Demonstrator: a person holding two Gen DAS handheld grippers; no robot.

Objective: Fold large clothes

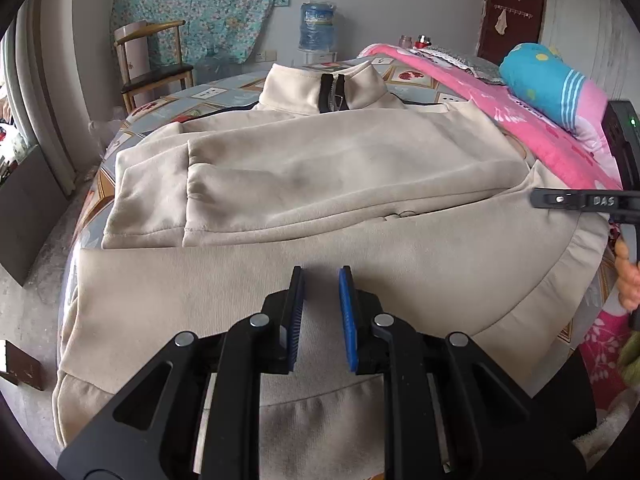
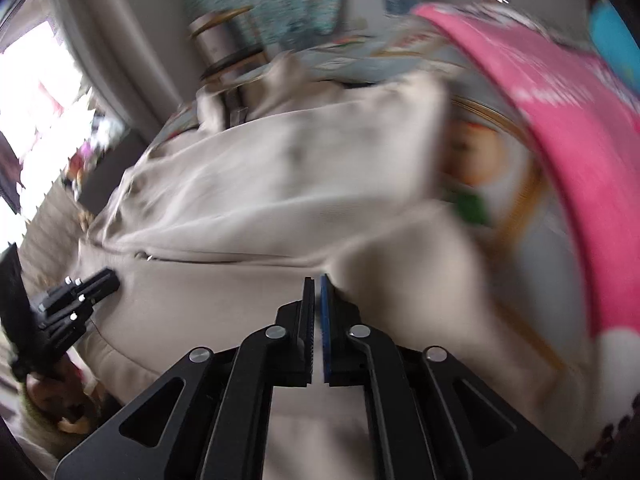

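lying flat across the bed (image 1: 120,148), the cream zip-neck top (image 1: 320,168) has its collar (image 1: 324,88) at the far end and its ribbed hem (image 1: 400,264) at the near end, so its long axis runs straight away from the person. both sleeves appear already folded in across the chest, with 2 cuffs (image 1: 160,200) stacked toward the left side in the left wrist view.

the left gripper (image 1: 321,280) hovers over the hem band, near its middle, pointing down and forward at the collar. its jaws stand a little apart, with bare fabric visible in the gap and nothing pinched.

the right gripper (image 2: 316,280) is at the garment's right edge; in the left wrist view it pokes in from the right over the lower corner of the body. its pads look pressed together. the right wrist view is heavily blurred, so whether a thin fold of cloth is caught between them cannot be told.

judging from this layout, the coming fold turns on the hem-to-collar line: the hem lies nearest both grippers, the collar farthest. the left one sits closer to the centre line, the right one nearer the outer edge, so they would need a more even spread along the hem.
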